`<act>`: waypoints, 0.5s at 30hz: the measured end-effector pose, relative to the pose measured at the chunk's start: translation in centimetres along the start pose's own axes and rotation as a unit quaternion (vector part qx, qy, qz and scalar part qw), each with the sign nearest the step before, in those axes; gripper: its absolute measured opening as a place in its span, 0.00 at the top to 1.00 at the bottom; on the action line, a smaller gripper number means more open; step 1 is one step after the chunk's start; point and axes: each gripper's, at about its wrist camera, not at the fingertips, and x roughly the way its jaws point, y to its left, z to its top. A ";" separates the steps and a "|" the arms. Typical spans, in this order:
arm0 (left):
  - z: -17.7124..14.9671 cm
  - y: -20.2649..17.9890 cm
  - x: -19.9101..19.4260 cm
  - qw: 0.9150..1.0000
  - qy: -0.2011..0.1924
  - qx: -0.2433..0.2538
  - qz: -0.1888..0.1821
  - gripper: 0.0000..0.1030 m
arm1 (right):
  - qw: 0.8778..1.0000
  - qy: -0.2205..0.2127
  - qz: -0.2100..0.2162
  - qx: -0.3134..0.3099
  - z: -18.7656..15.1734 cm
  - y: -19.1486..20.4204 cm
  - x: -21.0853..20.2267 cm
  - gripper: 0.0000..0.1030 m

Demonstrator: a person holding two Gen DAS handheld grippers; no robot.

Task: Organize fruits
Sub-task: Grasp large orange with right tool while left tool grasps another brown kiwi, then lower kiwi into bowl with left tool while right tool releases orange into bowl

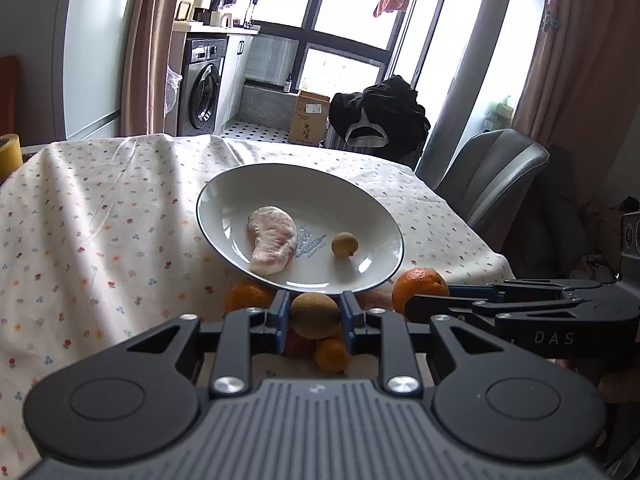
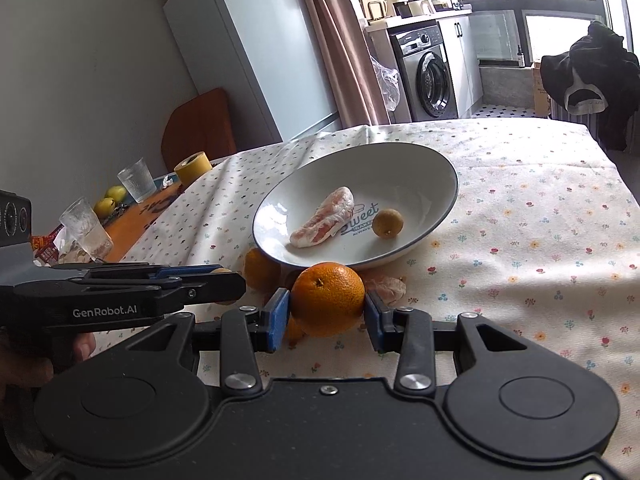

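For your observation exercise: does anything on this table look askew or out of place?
Yes. The white bowl sits tilted, its near rim propped on fruit, including an orange, instead of lying flat on the tablecloth.

The near rim of the white plate [image 2: 450, 196] is crowded by loose oranges [image 2: 260, 270] and a peeled segment [image 2: 386, 285]. Bare cloth on the bench [image 2: 540, 216] is seen open to its right. Glasses [image 2: 136, 180] and tape [image 2: 193, 167] obstruct the far left edge.
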 end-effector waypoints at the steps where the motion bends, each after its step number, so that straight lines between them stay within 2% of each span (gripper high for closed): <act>1: 0.3 0.0 0.1 1.000 -0.002 0.001 0.000 0.76 | 1.000 -0.002 -0.001 0.000 0.2 0.0 0.0 0.63; 15: 3.0 -0.3 3.2 1.000 -0.004 0.006 -0.005 0.76 | 1.000 -0.019 -0.013 0.001 2.6 -1.1 0.7 0.63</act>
